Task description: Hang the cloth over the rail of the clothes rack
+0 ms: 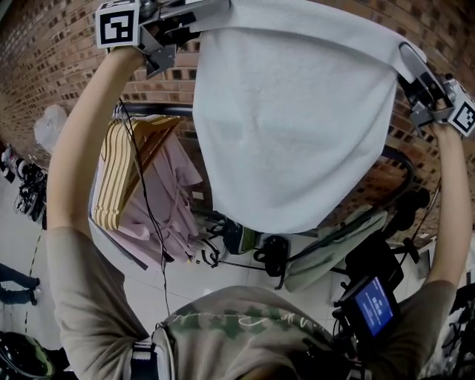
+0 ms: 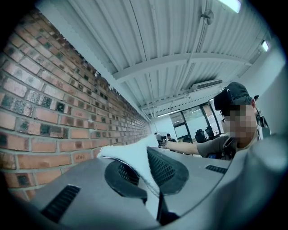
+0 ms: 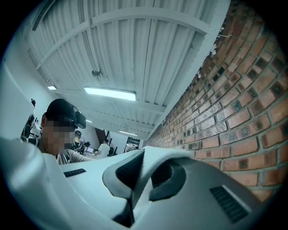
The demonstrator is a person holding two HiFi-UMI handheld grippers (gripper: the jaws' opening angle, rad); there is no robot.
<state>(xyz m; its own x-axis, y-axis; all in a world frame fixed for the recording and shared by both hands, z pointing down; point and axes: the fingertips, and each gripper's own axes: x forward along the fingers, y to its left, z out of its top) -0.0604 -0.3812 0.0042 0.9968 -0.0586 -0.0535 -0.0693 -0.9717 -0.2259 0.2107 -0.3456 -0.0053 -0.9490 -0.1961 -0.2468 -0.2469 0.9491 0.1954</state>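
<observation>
White terry cloth [image 1: 297, 126], spread wide in front of the brick wall [image 1: 44, 52] and held up by its two upper corners. Pinched at the left corner by the left hand-held gripper [image 1: 185, 22], jaws closed on the fabric, with the edge clamped between the dark pads [image 2: 167, 168] and running out past the tips. Clamped the same way at the right corner by the right hand-held gripper [image 1: 412, 63], fabric folded between its pads [image 3: 130, 170]. Both raised at arm's length and well apart. Pulled fairly taut along the top, sagging to a rounded lower edge. Not yet draped over the clothes rack rail [image 1: 152, 110], seen below the left hand-held gripper with wooden hangers [image 1: 122, 171] and a pink garment [image 1: 178, 200]. Below the right hand-held gripper, a green garment [image 1: 334, 256] and a small blue screen [image 1: 375, 304].
</observation>
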